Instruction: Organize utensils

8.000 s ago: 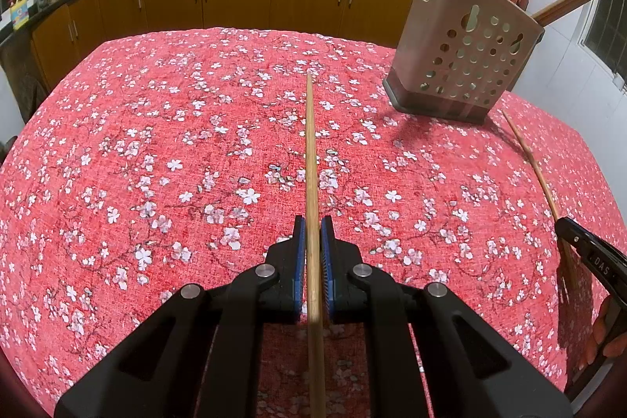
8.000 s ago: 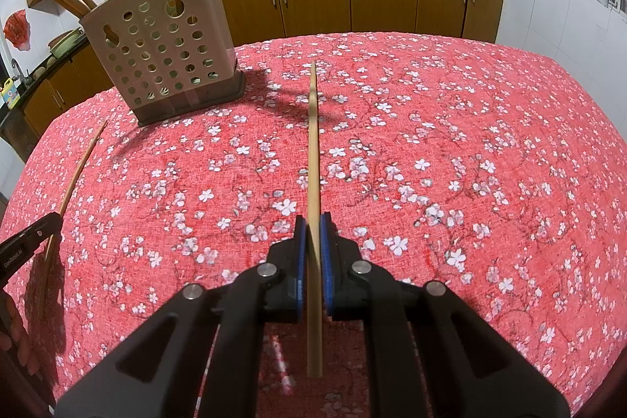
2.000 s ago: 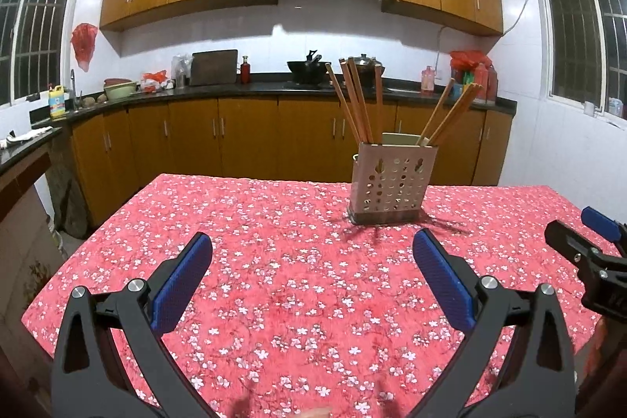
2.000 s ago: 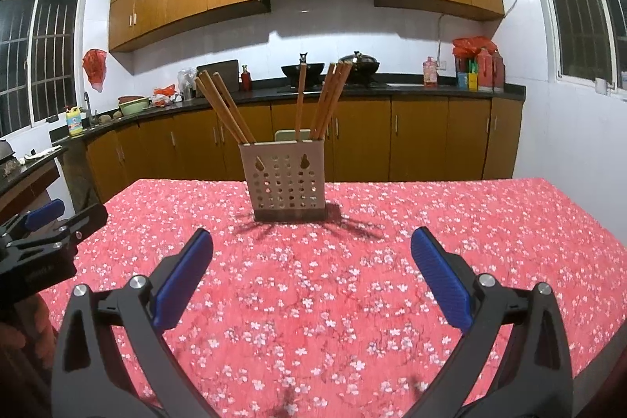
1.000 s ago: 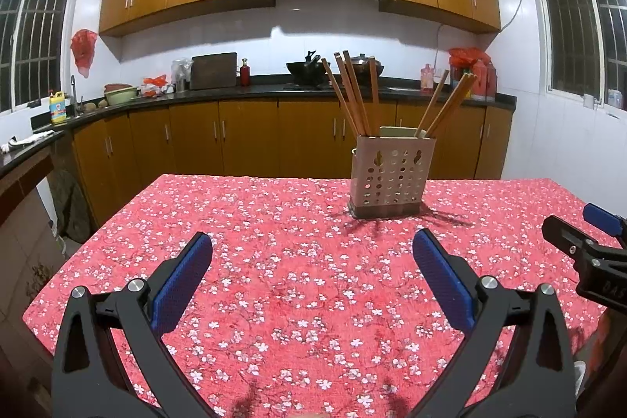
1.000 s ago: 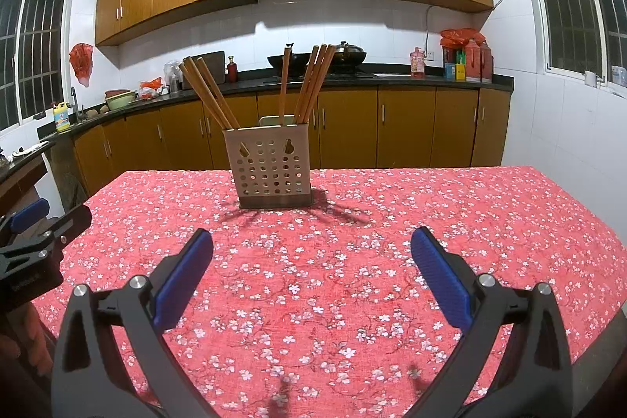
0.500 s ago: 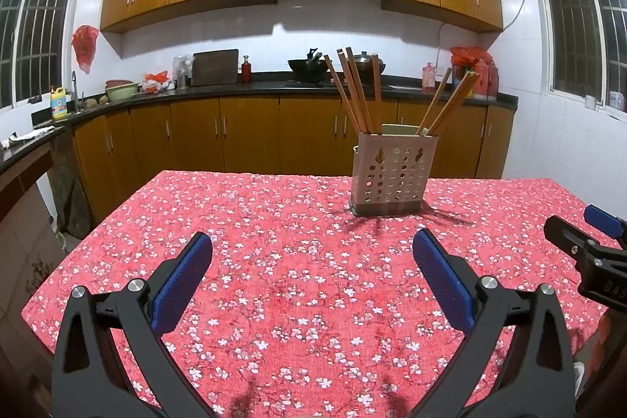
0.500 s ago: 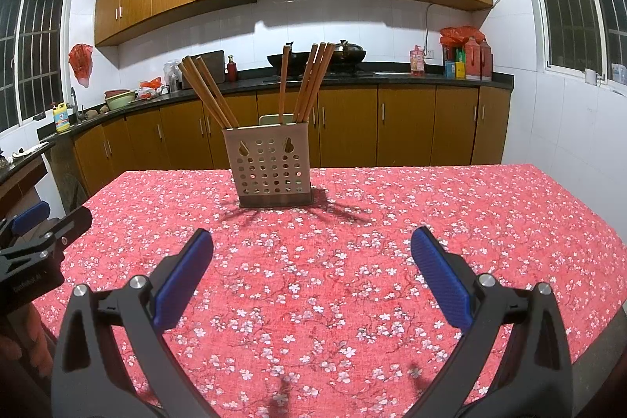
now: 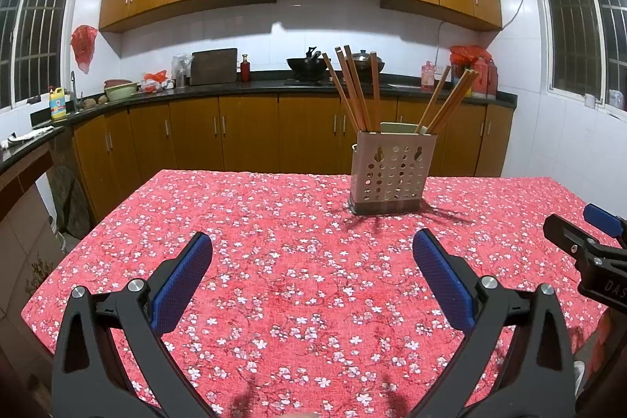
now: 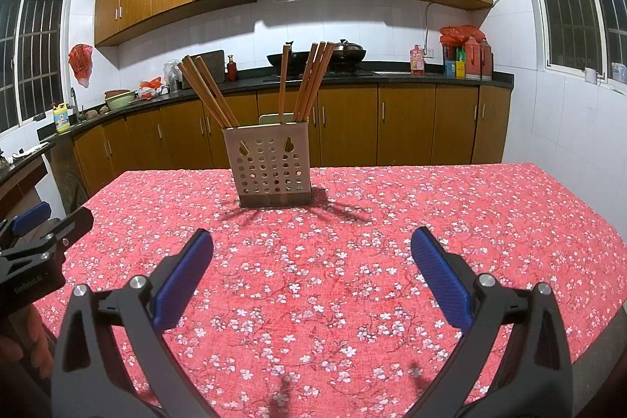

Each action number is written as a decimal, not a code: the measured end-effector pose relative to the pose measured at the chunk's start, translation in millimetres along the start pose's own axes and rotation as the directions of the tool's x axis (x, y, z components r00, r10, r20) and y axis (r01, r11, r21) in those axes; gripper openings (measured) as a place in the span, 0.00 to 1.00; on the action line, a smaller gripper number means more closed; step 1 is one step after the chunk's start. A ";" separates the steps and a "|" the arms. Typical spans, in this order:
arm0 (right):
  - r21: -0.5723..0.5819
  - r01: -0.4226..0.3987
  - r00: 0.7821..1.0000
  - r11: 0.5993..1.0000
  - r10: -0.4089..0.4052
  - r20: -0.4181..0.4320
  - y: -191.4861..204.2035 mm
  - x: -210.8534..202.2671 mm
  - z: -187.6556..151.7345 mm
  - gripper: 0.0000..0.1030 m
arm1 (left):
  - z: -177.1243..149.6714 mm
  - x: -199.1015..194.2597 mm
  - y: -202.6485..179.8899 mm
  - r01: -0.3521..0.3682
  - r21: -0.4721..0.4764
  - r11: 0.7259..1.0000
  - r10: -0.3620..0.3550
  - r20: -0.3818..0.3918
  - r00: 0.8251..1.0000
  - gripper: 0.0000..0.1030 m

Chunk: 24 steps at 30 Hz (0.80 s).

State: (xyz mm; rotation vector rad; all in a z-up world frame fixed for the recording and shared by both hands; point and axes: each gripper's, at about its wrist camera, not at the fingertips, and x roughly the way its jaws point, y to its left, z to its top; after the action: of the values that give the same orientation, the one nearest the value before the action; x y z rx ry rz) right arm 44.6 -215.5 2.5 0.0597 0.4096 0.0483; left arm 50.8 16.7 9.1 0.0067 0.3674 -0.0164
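A beige perforated utensil holder point(image 9: 392, 171) stands on the red floral tablecloth point(image 9: 274, 222) near the far edge; it also shows in the right wrist view point(image 10: 272, 169). Several wooden chopsticks point(image 9: 354, 89) stand in it, leaning left and right point(image 10: 311, 81). My left gripper point(image 9: 313, 261) is open and empty, well short of the holder. My right gripper point(image 10: 311, 257) is open and empty, also well back from it. Each gripper shows at the edge of the other's view: the right gripper point(image 9: 588, 253) and the left gripper point(image 10: 35, 241).
Wooden kitchen cabinets and a dark counter point(image 9: 235, 89) run behind the table, with woks point(image 10: 345, 55), bottles and bowls on it. The table's far edge lies just behind the holder; its left edge point(image 9: 90, 230) and right edge point(image 10: 588, 206) fall away to the floor.
Eight seconds ago each gripper was shut on a chopstick lying on the cloth. Now both are open and empty, and the chopsticks stand in the holder. Over the last second the views barely shift.
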 end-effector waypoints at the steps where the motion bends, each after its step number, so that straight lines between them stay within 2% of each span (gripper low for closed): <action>1: 0.000 0.000 1.000 1.000 0.000 0.000 0.2 -0.2 0.0 0.96 | 0.1 0.1 0.2 0.001 0.001 1.000 -0.001 0.000 1.000 0.98; 24: 0.001 0.000 1.000 1.000 0.000 -0.001 -0.4 -0.2 0.7 0.96 | -1.2 1.1 -0.1 0.002 0.001 1.000 -0.002 -0.003 1.000 0.98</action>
State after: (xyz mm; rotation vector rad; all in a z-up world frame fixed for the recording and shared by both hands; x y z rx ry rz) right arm 44.7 -215.9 3.2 0.0606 0.4104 0.0478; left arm 51.4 16.6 7.6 0.0077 0.3708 -0.0182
